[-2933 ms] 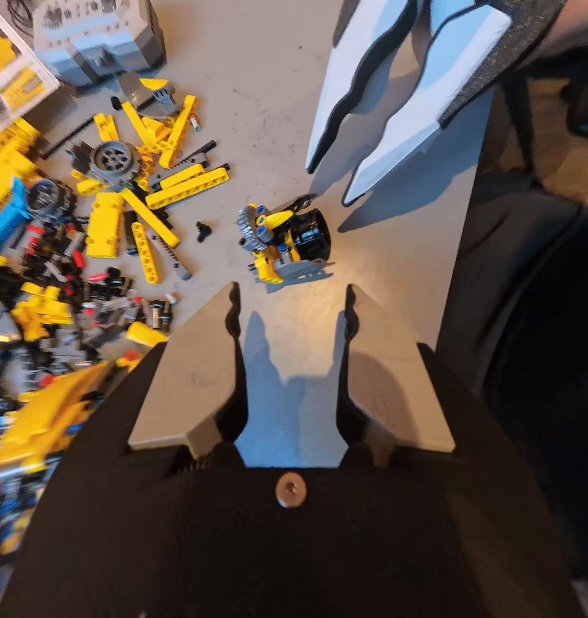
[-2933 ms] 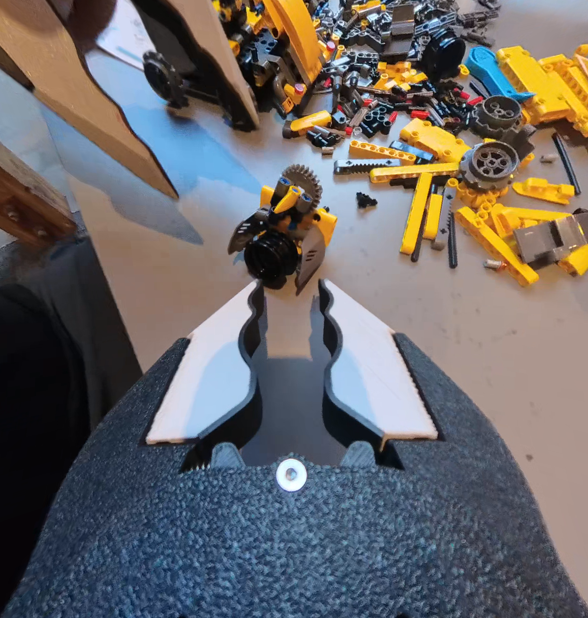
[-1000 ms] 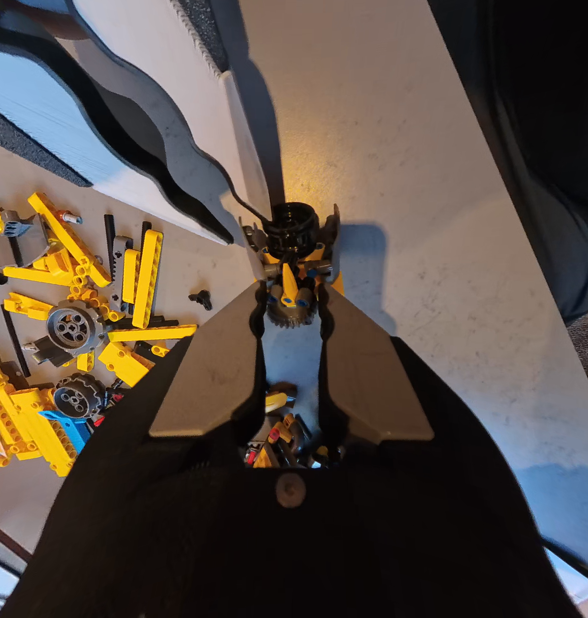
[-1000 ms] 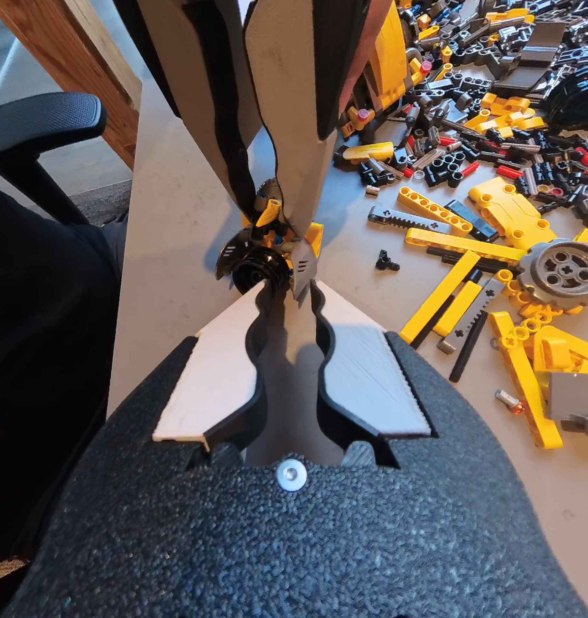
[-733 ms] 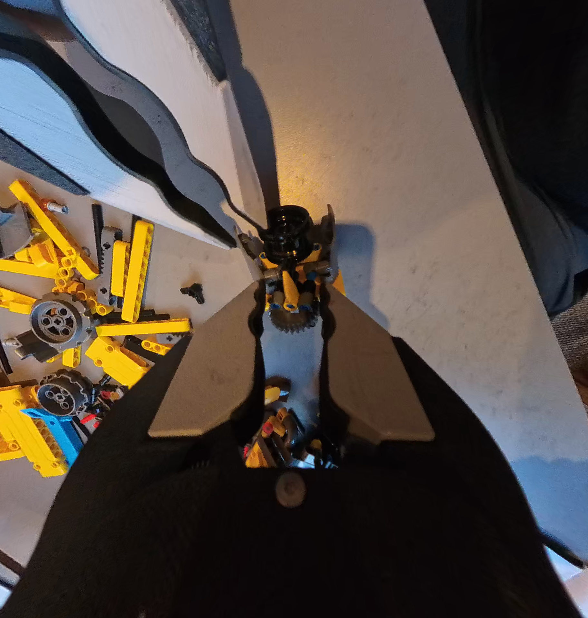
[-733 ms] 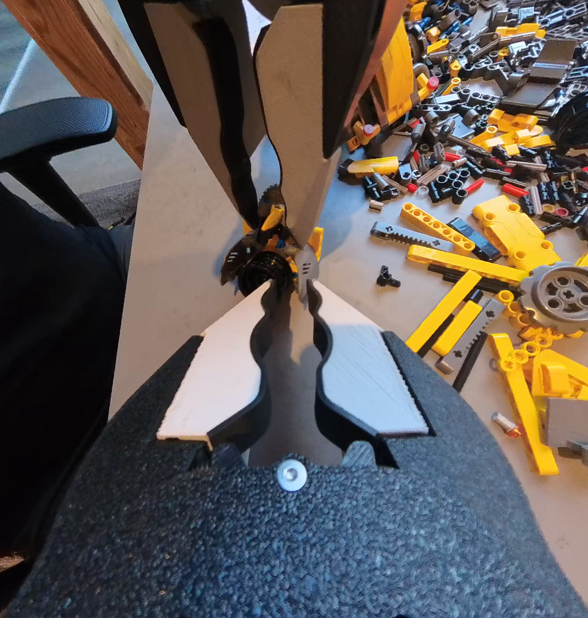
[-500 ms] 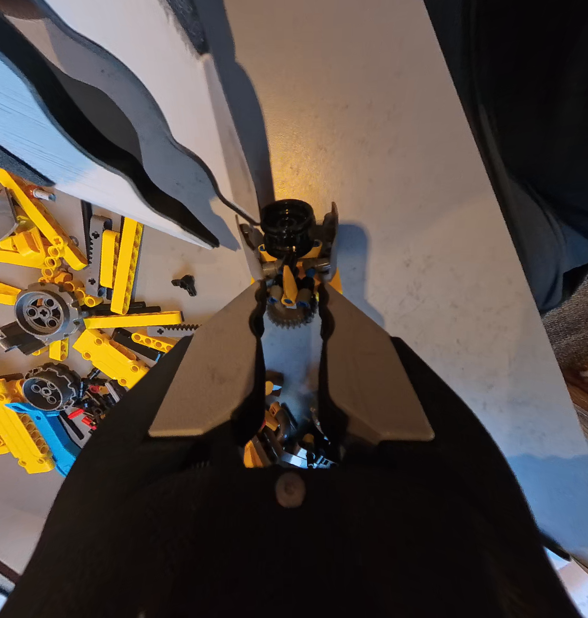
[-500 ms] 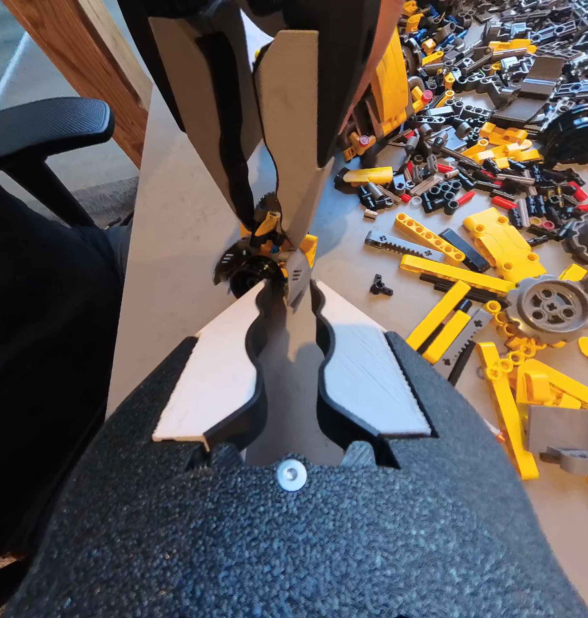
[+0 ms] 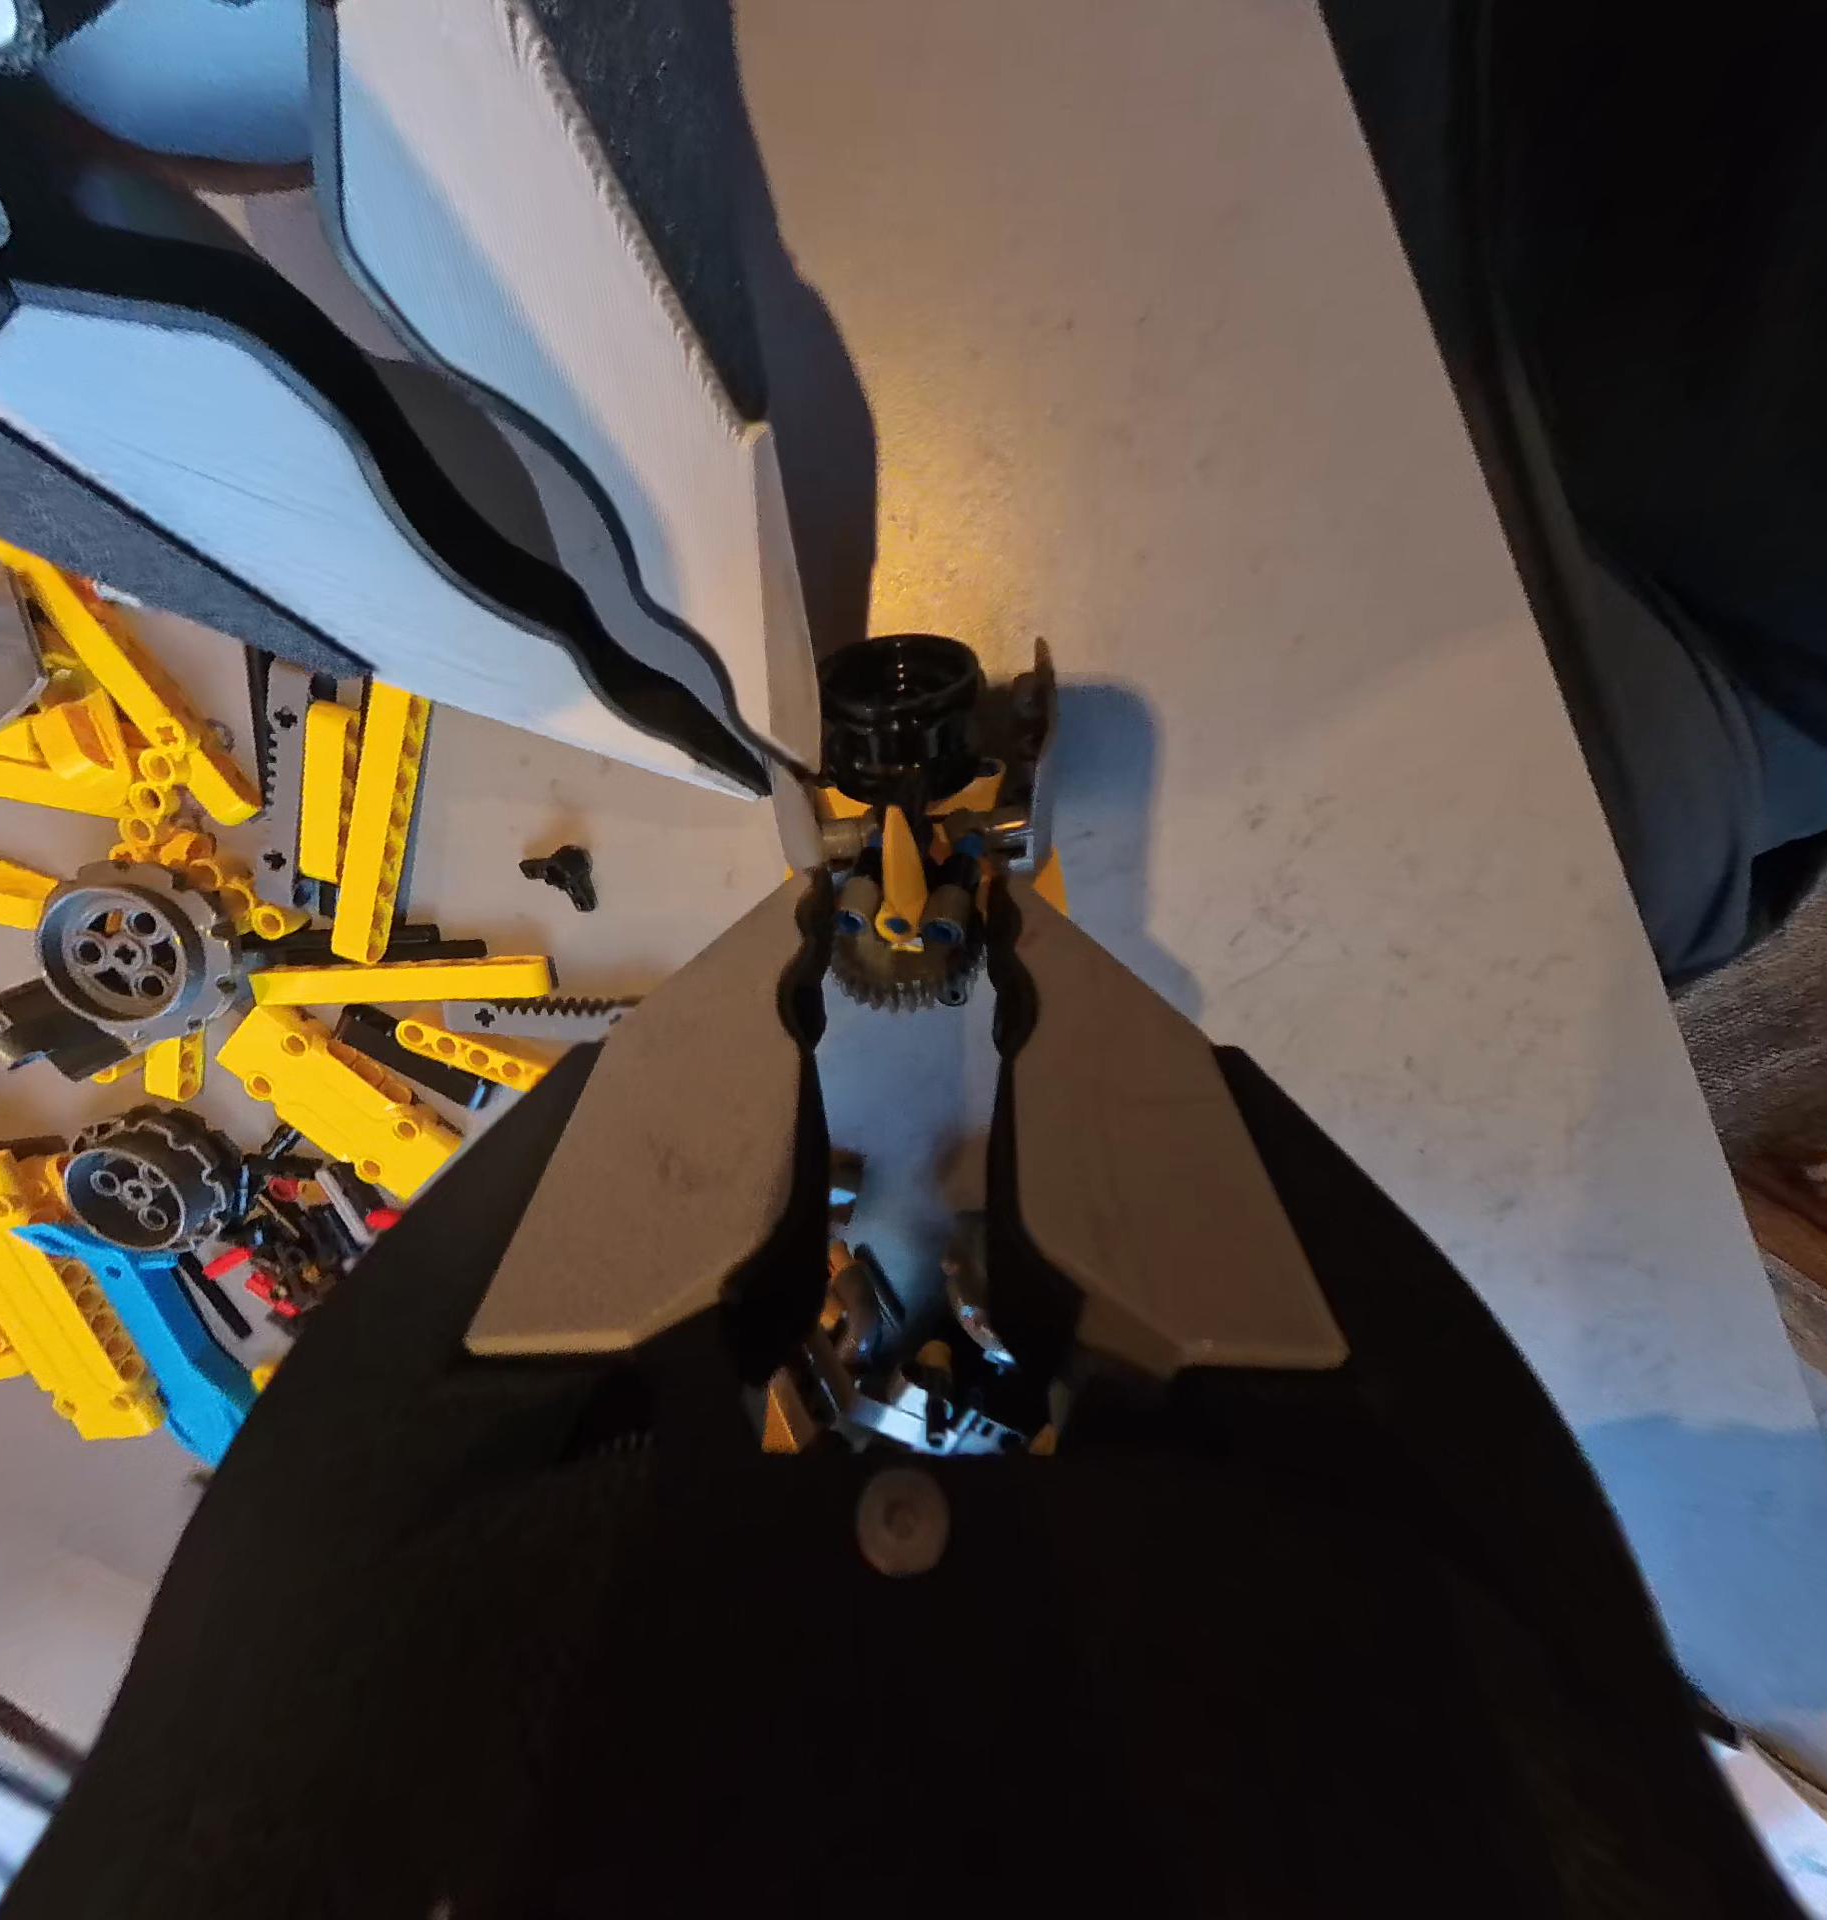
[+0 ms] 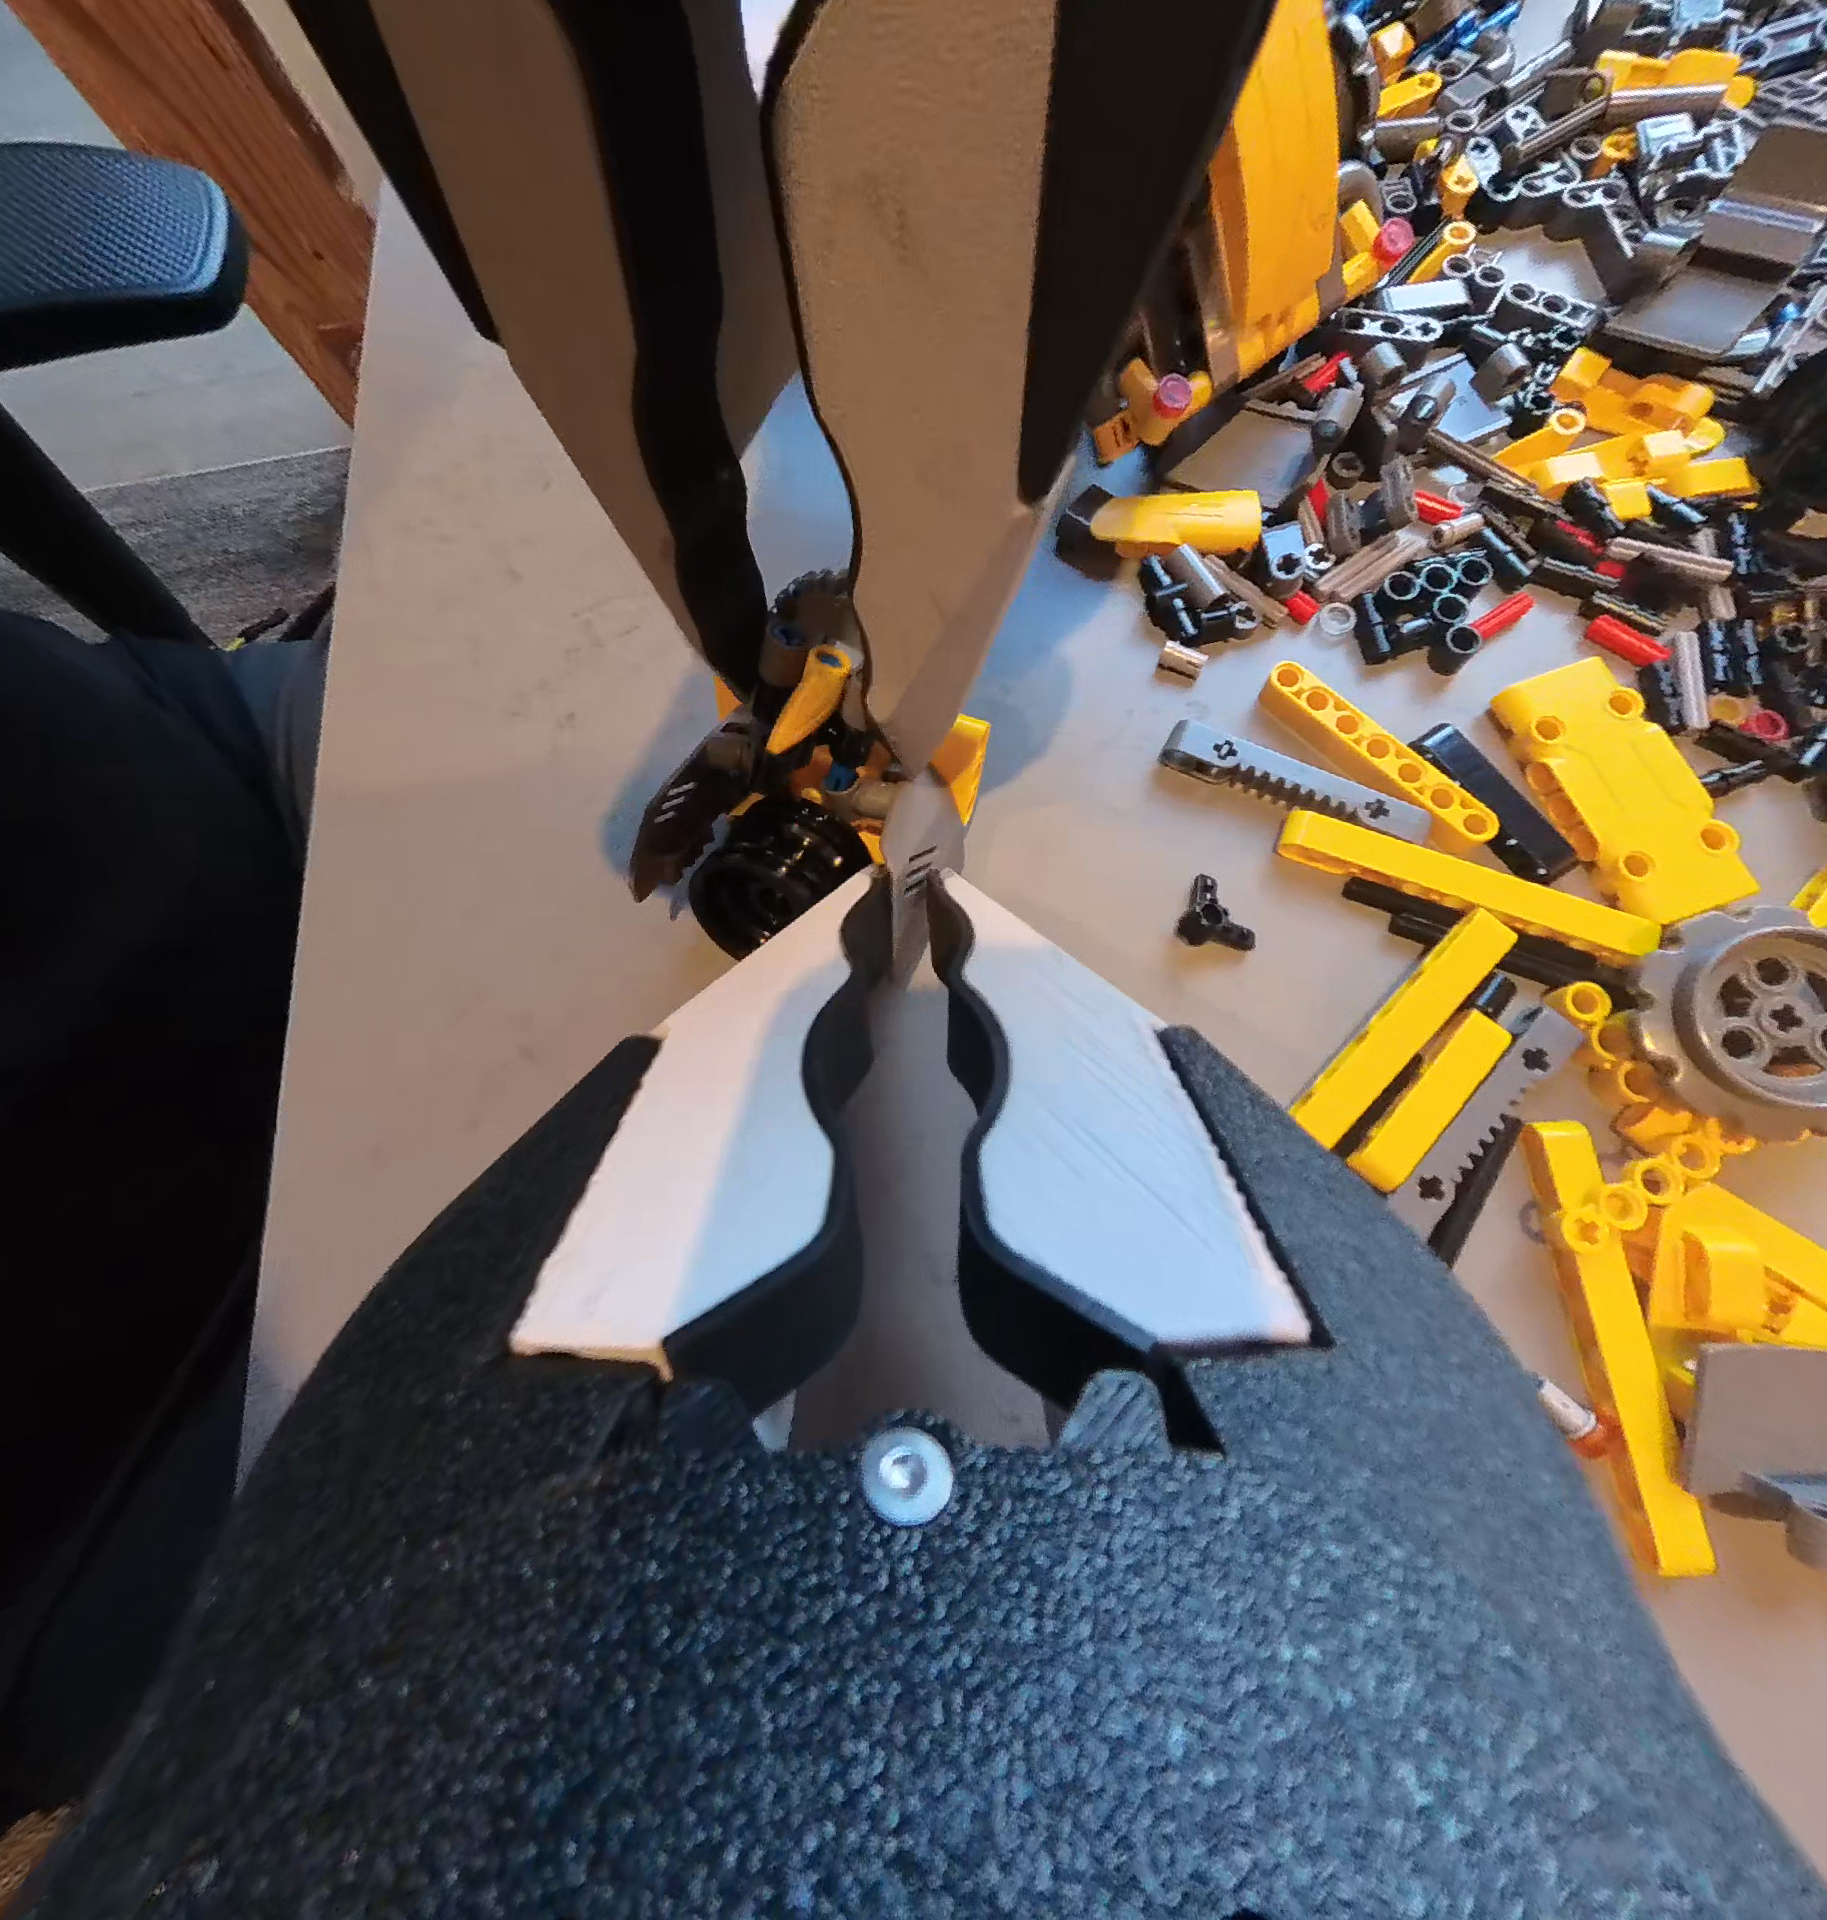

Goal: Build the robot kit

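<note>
Right gripper [image 10: 904, 894]: pale fingers nearly closed, tips pinching the grey blade-shaped panel [image 10: 917, 844] on one side of the small brick assembly [image 10: 784, 790]. Grip narrow, on the panel's lower end only.

Left gripper [image 9: 901, 914]: grey fingers narrowed around the assembly's gear end, clamped either side of the dark toothed gear [image 9: 904, 982] and the yellow pointed piece [image 9: 896, 868] (contact looks firm, though the pads hide the exact touch points).

Assembly held between both claws near the table's [image 9: 1252, 520] edge, low over the surface; lifted or resting, cannot tell. Black ribbed wheel hub [image 9: 898, 707] at the end away from the left claw, second dark panel [image 10: 680, 810] on the opposite side.

Handling, as a judgement: light, rigid plastic, smooth and a bit slippery; pin-jointed bits likely to swivel or pop off under a twist. Best hold on the solid core by gear and axle; the thin side panel is a weak purchase.

Further out: loose yellow beams [image 10: 1449, 883], grey toothed racks [image 10: 1293, 779], a grey sprocket wheel [image 10: 1761, 1018], heap of black and red pins [image 10: 1511, 603]. Chair armrest [image 10: 78, 249] off the table's edge.
</note>
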Demonstrator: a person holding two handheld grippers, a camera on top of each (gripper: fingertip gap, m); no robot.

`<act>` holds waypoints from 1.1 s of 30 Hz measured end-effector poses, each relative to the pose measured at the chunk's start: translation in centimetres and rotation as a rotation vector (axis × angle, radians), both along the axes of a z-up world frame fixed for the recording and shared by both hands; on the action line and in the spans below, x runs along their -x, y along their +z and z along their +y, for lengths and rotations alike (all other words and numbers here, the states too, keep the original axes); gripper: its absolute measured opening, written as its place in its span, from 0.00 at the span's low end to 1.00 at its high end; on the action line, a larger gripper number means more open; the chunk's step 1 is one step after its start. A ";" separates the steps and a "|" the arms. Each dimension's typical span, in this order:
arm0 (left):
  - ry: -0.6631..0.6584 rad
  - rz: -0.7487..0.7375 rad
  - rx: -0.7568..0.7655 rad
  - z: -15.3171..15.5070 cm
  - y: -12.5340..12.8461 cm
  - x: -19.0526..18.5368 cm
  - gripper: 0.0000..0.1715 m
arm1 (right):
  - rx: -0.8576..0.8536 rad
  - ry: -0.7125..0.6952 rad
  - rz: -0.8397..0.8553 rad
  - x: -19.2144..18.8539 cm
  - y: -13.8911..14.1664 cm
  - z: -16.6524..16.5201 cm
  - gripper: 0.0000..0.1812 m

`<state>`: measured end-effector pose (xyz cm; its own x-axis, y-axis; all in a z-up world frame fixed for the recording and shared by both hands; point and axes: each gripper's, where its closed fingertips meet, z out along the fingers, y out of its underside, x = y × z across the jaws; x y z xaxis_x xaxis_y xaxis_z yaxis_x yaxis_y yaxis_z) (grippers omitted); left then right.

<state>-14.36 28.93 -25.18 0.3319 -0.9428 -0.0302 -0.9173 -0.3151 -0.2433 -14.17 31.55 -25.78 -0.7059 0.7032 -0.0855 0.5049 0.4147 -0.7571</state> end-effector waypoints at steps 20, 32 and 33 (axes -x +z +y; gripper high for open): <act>0.245 0.174 -0.032 0.2 -0.1 0.6 0.15 | 0.088 -0.095 -0.096 0.0 0.0 0.0 0.03; 0.267 0.206 -0.064 0.5 -0.1 0.7 0.16 | 0.233 -0.158 -0.156 0.0 0.0 0.1 0.03; 0.270 0.202 -0.062 0.5 -0.1 0.7 0.15 | 0.233 -0.157 -0.149 0.0 0.0 0.1 0.03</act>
